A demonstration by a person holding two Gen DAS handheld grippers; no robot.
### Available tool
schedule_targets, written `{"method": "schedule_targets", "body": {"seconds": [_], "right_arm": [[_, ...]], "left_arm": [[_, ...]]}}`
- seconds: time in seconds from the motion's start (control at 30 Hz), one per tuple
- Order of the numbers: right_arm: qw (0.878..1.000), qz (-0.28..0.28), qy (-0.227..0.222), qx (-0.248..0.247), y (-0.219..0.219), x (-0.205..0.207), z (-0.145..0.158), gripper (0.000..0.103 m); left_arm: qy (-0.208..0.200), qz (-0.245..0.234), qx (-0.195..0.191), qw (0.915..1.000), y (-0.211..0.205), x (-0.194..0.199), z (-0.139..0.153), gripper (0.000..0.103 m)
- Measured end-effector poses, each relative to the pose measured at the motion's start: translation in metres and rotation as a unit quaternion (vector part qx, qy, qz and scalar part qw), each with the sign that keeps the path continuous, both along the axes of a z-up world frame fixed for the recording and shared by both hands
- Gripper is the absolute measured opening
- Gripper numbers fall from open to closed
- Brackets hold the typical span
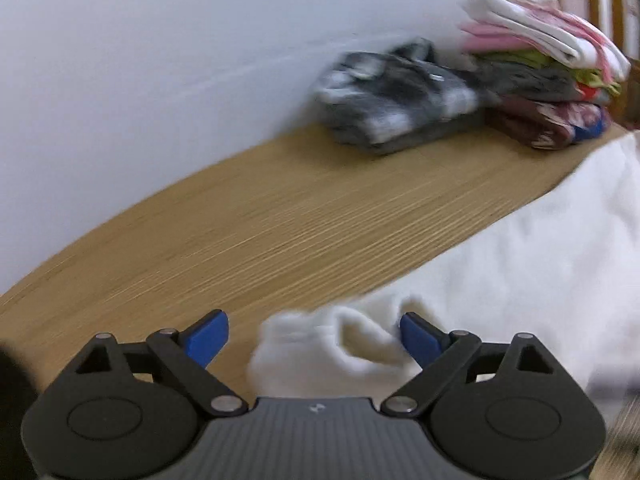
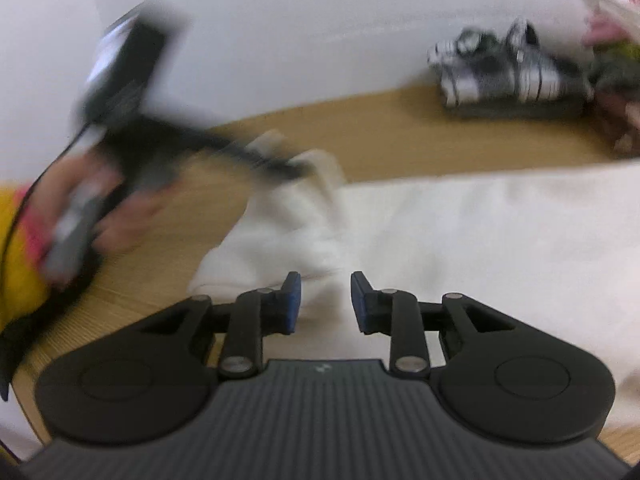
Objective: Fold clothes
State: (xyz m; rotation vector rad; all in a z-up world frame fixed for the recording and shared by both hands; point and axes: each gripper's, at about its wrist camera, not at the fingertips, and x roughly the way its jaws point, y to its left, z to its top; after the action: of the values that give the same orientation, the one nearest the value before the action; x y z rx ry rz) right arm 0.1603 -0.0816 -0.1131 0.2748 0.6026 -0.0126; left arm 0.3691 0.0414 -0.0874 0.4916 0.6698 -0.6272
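White garment (image 2: 460, 236) spread over the near half of the wooden bench (image 1: 280, 216), one bunched corner pushed toward the left. Left tongs (image 1: 314, 338) spread wide around that bunched corner, seemingly not pinching it, though blurred. Right tongs (image 2: 325, 302) parted over the cloth, gripping nothing. Grey-and-white folded piece (image 1: 400, 100) beside a stack of folded clothes (image 1: 548, 68) against the wall.

White garment (image 2: 480, 240), grey-white striped bundle (image 1: 392, 96)
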Motion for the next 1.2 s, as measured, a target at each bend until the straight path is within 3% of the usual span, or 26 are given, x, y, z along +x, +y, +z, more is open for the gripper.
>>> {"method": "schedule_targets", "body": {"seconds": [0.1, 0.23, 0.33, 0.43, 0.5, 0.57, 0.67, 0.7, 0.77, 0.87, 0.93, 1.2], "right_arm": [[0.999, 0.026, -0.022, -0.020, -0.015, 0.023, 0.029, 0.033], [0.993, 0.110, -0.038, -0.029, 0.004, 0.096, 0.059, 0.035], [0.983, 0.183, -0.001, 0.000, 0.040, 0.150, 0.062, 0.035], [0.958, 0.280, 0.060, 0.013, 0.081, 0.186, 0.040, 0.032], [0.960, 0.262, 0.094, -0.039, 0.092, 0.199, 0.015, 0.032], [0.972, 0.196, 0.110, -0.071, 0.078, 0.203, -0.008, 0.032], [0.985, 0.099, 0.136, -0.023, 0.029, 0.203, -0.044, 0.026], [0.988, 0.095, 0.124, 0.017, 0.015, 0.199, -0.051, 0.025], [0.989, 0.091, 0.111, 0.042, 0.009, 0.193, -0.055, 0.023], [0.990, 0.103, 0.092, -0.008, 0.029, 0.185, -0.055, 0.023], [0.991, 0.105, 0.082, -0.034, 0.030, 0.191, -0.056, 0.024], [0.991, 0.095, 0.070, -0.063, 0.040, 0.167, -0.045, 0.026]], "left_arm": [[0.025, 0.036, -0.009, 0.9990, 0.041, -0.023, -0.009, 0.095], [0.054, 0.038, -0.020, 0.9976, 0.047, -0.040, -0.041, 0.092], [0.061, 0.018, -0.036, 0.9973, 0.039, -0.046, -0.045, 0.091], [0.063, -0.008, -0.046, 0.9969, 0.036, -0.054, -0.046, 0.091], [0.079, -0.018, -0.047, 0.9956, 0.035, -0.055, -0.053, 0.091], [0.087, -0.027, -0.047, 0.9947, 0.037, -0.057, -0.059, 0.090], [0.103, -0.042, -0.056, 0.9923, 0.042, -0.058, -0.065, 0.091], [0.113, -0.040, -0.063, 0.9908, 0.045, -0.055, -0.066, 0.091], [0.153, -0.033, -0.083, 0.9841, 0.053, -0.045, -0.070, 0.091], [0.198, -0.039, -0.108, 0.9734, 0.066, -0.030, -0.066, 0.091], [0.196, -0.047, -0.116, 0.9726, 0.079, -0.024, -0.058, 0.092], [0.224, -0.034, -0.152, 0.9620, 0.097, 0.011, -0.055, 0.092]]}}
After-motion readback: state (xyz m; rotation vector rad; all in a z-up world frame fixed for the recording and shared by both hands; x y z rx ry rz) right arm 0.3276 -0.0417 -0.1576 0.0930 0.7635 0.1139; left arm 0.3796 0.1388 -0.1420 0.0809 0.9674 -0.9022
